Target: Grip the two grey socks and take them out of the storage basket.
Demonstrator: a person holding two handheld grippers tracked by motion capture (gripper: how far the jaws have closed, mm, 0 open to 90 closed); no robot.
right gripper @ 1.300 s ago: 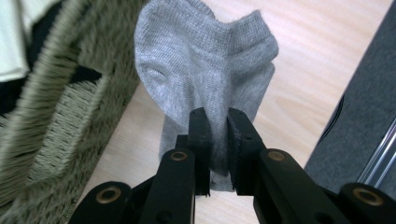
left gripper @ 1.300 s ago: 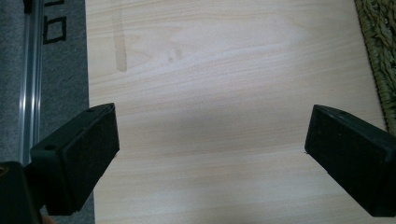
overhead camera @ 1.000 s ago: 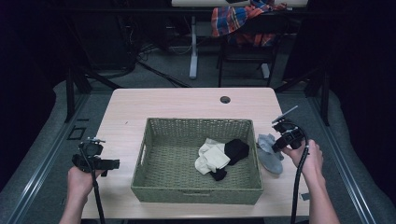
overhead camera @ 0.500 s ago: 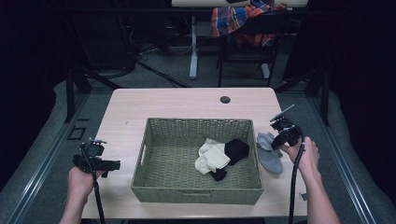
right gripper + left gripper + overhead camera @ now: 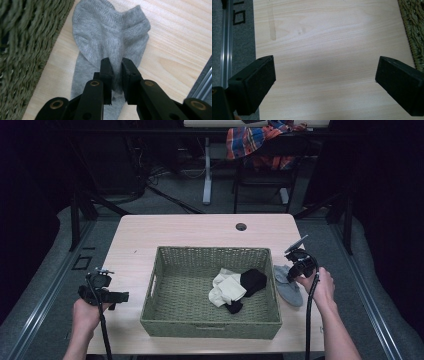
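A grey sock [image 5: 289,288] [image 5: 110,37] lies on the wooden table just right of the green woven basket [image 5: 210,251] [image 5: 25,50]. My right gripper [image 5: 295,271] [image 5: 116,67] points down at the sock and is shut on a fold of its fabric. To the left of the basket, my left gripper [image 5: 119,296] [image 5: 324,82] is open over bare table, nothing between its jaws. The basket's edge [image 5: 414,30] shows at the right of the left gripper view.
Inside the basket lie a white sock [image 5: 227,289] and a black sock [image 5: 252,281]. A round cable hole [image 5: 241,226] sits near the table's far edge. Beyond the table stands a chair with a plaid cloth [image 5: 260,140].
My right gripper has sunk a little toward the table, still pinching the grey sock. The left hand has stayed where it was.
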